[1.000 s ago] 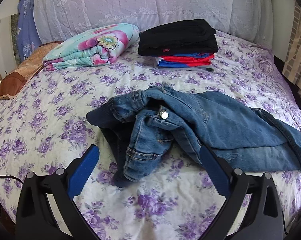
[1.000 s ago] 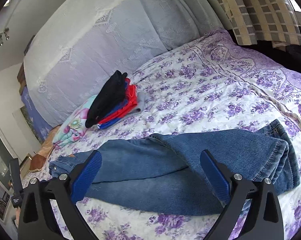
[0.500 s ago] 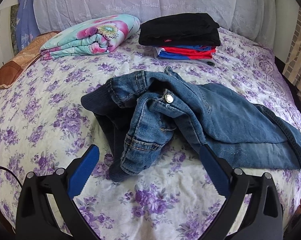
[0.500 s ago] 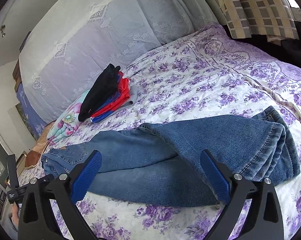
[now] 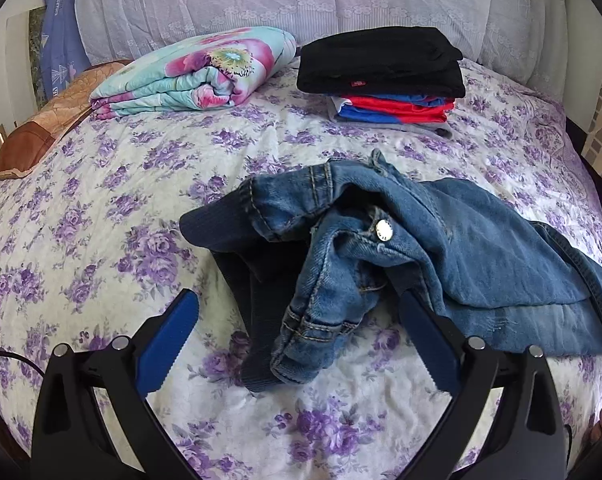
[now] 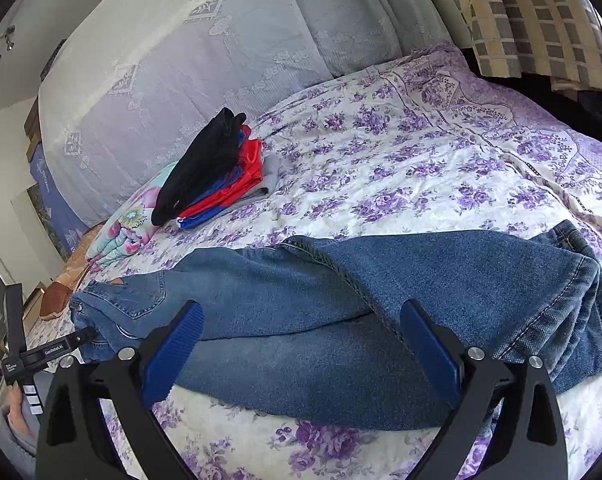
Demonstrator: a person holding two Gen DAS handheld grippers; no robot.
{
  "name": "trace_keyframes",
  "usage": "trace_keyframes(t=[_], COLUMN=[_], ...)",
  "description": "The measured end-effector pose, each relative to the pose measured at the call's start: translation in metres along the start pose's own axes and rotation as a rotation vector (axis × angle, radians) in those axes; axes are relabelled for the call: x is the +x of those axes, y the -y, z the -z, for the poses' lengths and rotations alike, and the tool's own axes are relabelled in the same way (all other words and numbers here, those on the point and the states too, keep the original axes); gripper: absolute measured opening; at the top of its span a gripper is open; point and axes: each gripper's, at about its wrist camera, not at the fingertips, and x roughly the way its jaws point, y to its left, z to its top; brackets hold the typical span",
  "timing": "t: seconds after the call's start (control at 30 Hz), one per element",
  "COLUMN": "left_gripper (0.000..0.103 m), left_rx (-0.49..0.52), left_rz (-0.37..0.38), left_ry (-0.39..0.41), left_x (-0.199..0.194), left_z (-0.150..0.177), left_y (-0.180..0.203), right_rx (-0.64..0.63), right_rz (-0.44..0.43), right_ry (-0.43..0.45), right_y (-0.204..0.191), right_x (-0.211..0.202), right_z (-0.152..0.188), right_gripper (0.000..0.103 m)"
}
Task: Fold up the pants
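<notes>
hovering over the jeans (image 5: 401,248), the left hand-held gripper (image 5: 297,320) is released, its blue pads spread wide to either side of the bunched waistband and gripping nothing. the right hand-held gripper (image 6: 301,332) is likewise released, poised above the jeans' legs, which lie crossed one over the other. the jeans sit in the middle of the bed (image 5: 101,208), crumpled at the waist end with the metal button (image 5: 383,231) showing, well apart from the stack of folded clothes (image 5: 385,76) and the floral blanket (image 5: 197,76) beyond them, nearer the headboard.

the folding looks barely begun. the main risk, as i judge it, is a grab at the heaped waistband catching only one layer of denim, so the rest drags and twists instead of spreading flat. the crossed legs could stay tangled if the right side pinches the upper leg alone. heavy denim may also slip from a shallow pinch near a hem.
</notes>
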Motion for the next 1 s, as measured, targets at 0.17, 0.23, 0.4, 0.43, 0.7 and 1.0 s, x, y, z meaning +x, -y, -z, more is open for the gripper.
trace_keyframes(t=[0.17,0.23,0.4,0.43,0.7,1.0], left_gripper=[0.098,0.098,0.098,0.098,0.098,0.098], left_rx=[0.008,0.009,0.013,0.012,0.009,0.007], left_rz=[0.002,0.007,0.007,0.007,0.005,0.001], left_ry=[0.014,0.016,0.027,0.029,0.019,0.014], left_x=[-0.005,-0.007,-0.013,-0.013,-0.011,-0.007], left_z=[0.003,0.004,0.006,0.007,0.008,0.008], left_y=[0.003,0.005,0.007,0.008,0.008,0.008], right_rx=[-0.013,-0.011,-0.004,-0.002,0.006,0.0], right_rz=[-0.015,-0.022,-0.026,-0.027,-0.021,-0.006], right_ry=[0.005,0.003,-0.002,-0.003,-0.013,-0.029], right_y=[-0.002,-0.002,-0.001,0.0,0.004,0.005], right_x=[-0.008,-0.01,-0.013,-0.013,-0.012,-0.006], right_z=[0.003,0.004,0.007,0.008,0.011,0.013], right_gripper=[0.099,0.099,0.099,0.099,0.099,0.099])
